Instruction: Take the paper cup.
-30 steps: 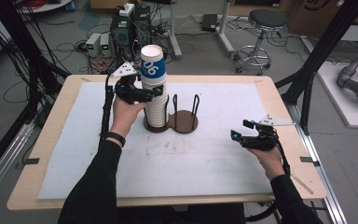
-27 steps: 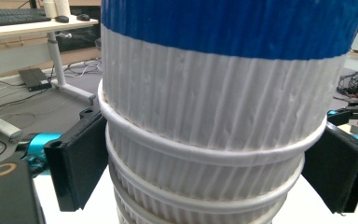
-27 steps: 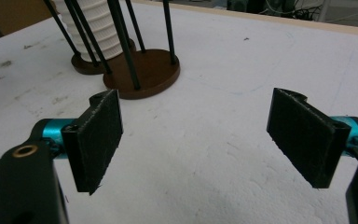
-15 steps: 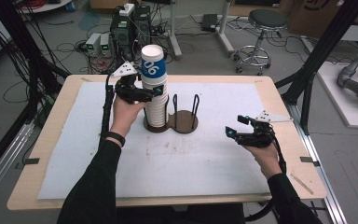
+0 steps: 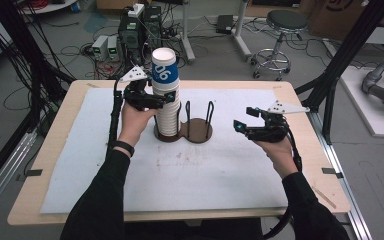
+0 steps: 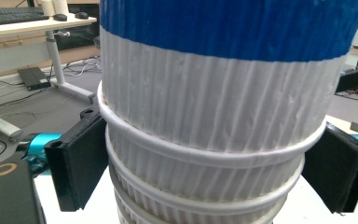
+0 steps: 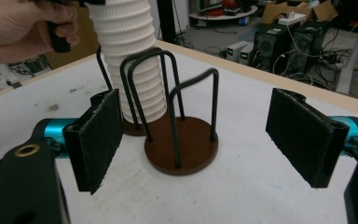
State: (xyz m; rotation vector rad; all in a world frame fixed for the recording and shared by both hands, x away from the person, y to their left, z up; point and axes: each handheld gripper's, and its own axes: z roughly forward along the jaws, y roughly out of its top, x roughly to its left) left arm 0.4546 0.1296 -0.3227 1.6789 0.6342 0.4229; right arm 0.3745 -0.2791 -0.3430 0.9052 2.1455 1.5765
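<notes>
A tall stack of white ribbed paper cups [image 5: 166, 117] stands in the left place of a dark two-place wire holder [image 5: 200, 132]. The top cup [image 5: 164, 70] has a blue band. My left gripper [image 5: 169, 100] is shut on the stack high up; in the left gripper view its pads [image 6: 81, 163] press the rims on both sides of the cups [image 6: 214, 107]. My right gripper [image 5: 245, 120] hovers right of the holder, pointing at it. It is open with nothing between its pads [image 7: 98, 135], and its jaws have just closed a little. The holder's empty place [image 7: 191, 149] lies ahead, the stack [image 7: 130, 56] behind it.
A white mat [image 5: 220, 175] covers the wooden table [image 5: 45, 210]. Beyond the far edge are computer boxes [image 5: 137, 30], cables and a stool [image 5: 280, 25] on the floor. Black frame posts [image 5: 345, 60] stand at the table's right.
My right hand has risen and drifted left toward the holder. The left hand and the cup stack have stayed put.
</notes>
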